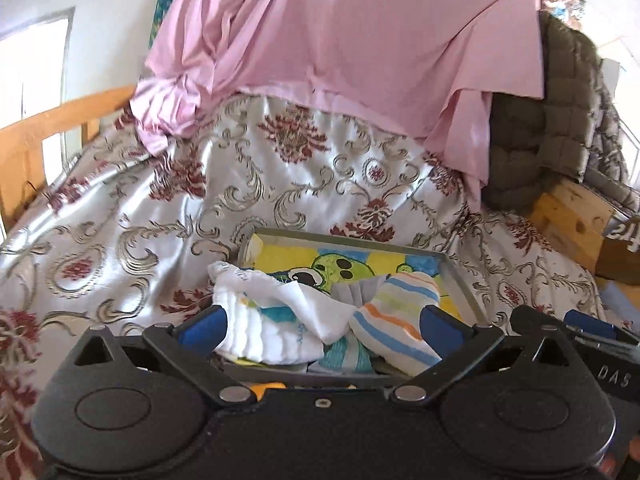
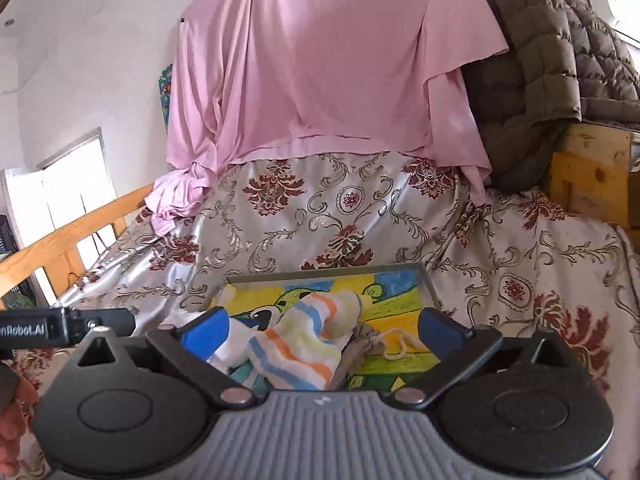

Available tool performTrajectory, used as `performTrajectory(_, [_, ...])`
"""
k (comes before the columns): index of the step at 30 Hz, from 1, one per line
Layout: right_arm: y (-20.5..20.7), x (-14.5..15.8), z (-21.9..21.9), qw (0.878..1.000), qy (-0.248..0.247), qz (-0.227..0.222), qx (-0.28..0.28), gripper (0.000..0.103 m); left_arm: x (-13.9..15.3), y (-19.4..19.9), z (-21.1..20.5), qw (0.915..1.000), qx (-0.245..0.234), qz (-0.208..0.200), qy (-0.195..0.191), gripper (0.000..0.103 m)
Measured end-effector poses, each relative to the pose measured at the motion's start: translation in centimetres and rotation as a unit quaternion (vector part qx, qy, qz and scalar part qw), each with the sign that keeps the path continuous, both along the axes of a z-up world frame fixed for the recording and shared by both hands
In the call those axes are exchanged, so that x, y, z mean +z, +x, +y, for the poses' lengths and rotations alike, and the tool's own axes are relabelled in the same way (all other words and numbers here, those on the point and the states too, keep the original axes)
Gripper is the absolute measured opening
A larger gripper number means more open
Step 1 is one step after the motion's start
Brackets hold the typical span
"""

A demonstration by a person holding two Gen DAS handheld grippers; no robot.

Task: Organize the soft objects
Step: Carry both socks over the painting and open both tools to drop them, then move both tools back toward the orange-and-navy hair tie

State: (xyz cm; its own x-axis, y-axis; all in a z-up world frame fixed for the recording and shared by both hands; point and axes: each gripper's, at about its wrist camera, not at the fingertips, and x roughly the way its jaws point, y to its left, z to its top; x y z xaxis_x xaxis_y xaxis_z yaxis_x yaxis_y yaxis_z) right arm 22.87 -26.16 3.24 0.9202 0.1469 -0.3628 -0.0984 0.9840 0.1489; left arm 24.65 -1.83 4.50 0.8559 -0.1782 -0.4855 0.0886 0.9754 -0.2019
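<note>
Your left gripper (image 1: 322,326): jaws spread wide, gripping nothing. Right gripper (image 2: 324,330): same, released. Striped sock (image 1: 396,320) and white cloth (image 1: 264,312) piled at tray's (image 1: 460,276) near edge. Tray sits on floral bedspread (image 1: 160,208); pink sheet (image 1: 340,48) behind.

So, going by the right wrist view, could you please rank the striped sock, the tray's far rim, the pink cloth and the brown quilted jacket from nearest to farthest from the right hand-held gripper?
1. Striped sock, between the open fingers.
2. Tray's far rim, just beyond.
3. Pink cloth and brown quilted jacket, hanging behind, centre and right: too close to call.
</note>
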Motion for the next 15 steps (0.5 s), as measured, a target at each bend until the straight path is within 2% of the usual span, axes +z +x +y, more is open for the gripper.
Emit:
performTrajectory(5, [-3.8, 0.8, 0.5, 1.000, 0.000, -0.019, 0.007, 0.103, 0.1, -4.4, 0.6, 0.9996, 0.010, -0.027, -0.002, 0.102])
performTrajectory(10, [-7.0, 0.9, 1.8, 0.999, -0.019, -0.022, 0.024, 0.103, 0.0, -7.8, 2.2, 0.9990, 0.024, -0.027, -0.026, 0.102])
performTrajectory(15, [-9.8, 0.6, 2.9, 0.999, -0.033, -0.023, 0.036, 0.103, -0.5, -10.8, 3.9, 0.9992, 0.032, -0.023, -0.005, 0.102])
